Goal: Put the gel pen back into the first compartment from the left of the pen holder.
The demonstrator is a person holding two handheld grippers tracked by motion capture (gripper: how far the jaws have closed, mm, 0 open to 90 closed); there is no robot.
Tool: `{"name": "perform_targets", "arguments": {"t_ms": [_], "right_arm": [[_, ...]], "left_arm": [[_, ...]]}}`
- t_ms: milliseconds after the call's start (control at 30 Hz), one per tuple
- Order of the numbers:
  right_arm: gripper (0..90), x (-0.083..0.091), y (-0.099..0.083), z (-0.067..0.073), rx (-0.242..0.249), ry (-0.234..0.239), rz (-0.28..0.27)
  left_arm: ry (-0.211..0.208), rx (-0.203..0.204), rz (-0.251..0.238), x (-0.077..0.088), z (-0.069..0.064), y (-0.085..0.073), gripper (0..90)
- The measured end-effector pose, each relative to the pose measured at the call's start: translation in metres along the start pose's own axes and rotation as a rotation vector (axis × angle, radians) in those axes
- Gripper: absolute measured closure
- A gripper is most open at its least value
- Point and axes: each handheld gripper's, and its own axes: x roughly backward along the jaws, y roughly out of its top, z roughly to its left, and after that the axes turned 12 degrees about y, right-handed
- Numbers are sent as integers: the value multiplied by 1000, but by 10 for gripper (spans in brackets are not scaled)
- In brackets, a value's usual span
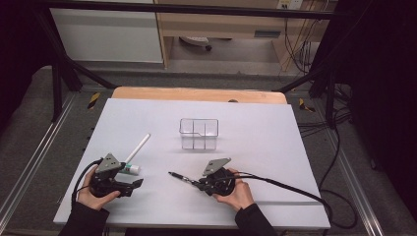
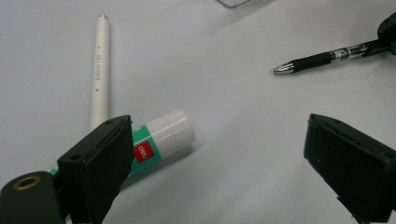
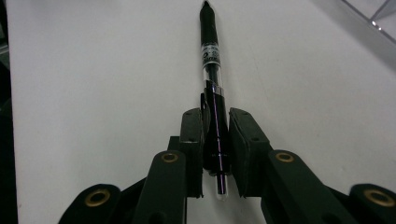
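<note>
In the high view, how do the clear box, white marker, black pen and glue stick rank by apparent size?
1. clear box
2. white marker
3. black pen, looking slightly shorter, partly inside the right tongs
4. glue stick, partly hidden

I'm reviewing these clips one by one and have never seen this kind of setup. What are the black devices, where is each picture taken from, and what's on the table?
A person sits at a white table and holds a hand-operated two-jaw gripper in each hand. The high view looks down from above; each of the other two pictures comes from a camera riding on one gripper, looking along its jaws.

The right gripper is shut on a black pen, which sticks out ahead of the jaws. The left gripper is open and holds nothing. Beside its one jaw lies a green and white glue stick, and next to that a white marker pen. Farther back stands a clear plastic organiser box with compartments, which looks empty.
</note>
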Motion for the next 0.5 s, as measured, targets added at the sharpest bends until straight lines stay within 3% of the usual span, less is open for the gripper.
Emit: {"name": "perform_targets", "arguments": {"t_ms": [167,233,367,433,500], "right_arm": [[740,-3,-3,-1,-1,1,10],[634,-2,-1,-1,-15,-5,-3],[545,4,10,-2,-20,-12,-45],[449,3,20,-3,-24,-15,-34],[439,-2,30,-4,-29,-20,-4]], "left_arm": [[-4,-4,-1,0,0,0,84],[-2,-1,-1,1,1,-1,83],[-2,1,0,0,1,-1,83],[-2,0,1,0,1,-1,83],[-4,0,2,0,1,-1,82]]}}
